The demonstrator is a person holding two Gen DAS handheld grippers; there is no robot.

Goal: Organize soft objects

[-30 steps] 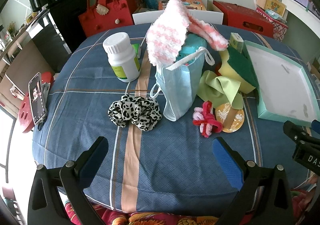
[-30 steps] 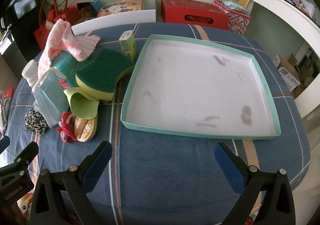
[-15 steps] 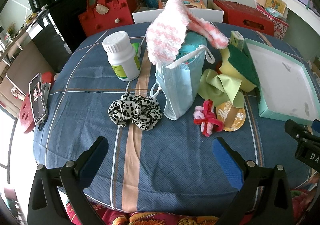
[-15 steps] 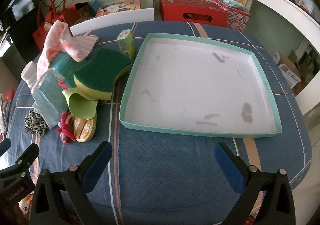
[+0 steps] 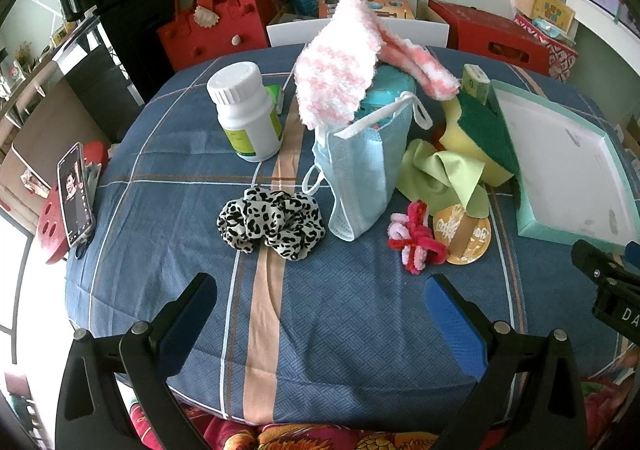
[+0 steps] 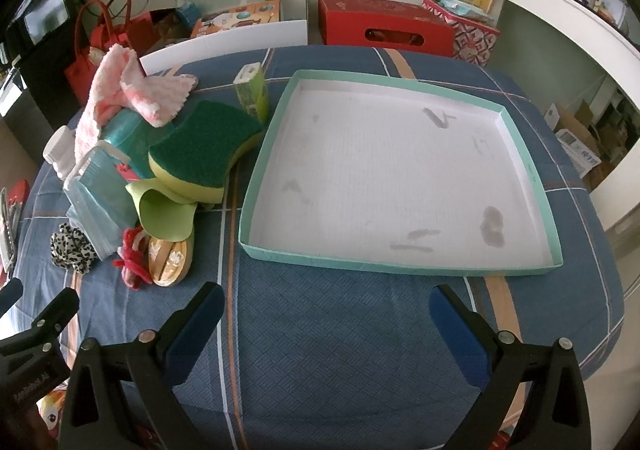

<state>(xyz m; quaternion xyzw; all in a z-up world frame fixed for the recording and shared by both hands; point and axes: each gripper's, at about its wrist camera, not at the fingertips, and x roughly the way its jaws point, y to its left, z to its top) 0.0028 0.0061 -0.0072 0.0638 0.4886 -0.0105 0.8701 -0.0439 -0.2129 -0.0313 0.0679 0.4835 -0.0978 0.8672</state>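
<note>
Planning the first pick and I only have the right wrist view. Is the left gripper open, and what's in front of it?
Observer: The left gripper is open with nothing between its fingers. The leopard scrunchie lies straight ahead of it.
Operator: Is the scrunchie clear of the mask?
Observer: The face mask hangs on the teal container. Its lower ear loop ends right by the scrunchie; I can't tell if they touch.
Operator: Anything further left?
Observer: A phone with its screen lit stands on a red holder, just off the table edge.
</note>
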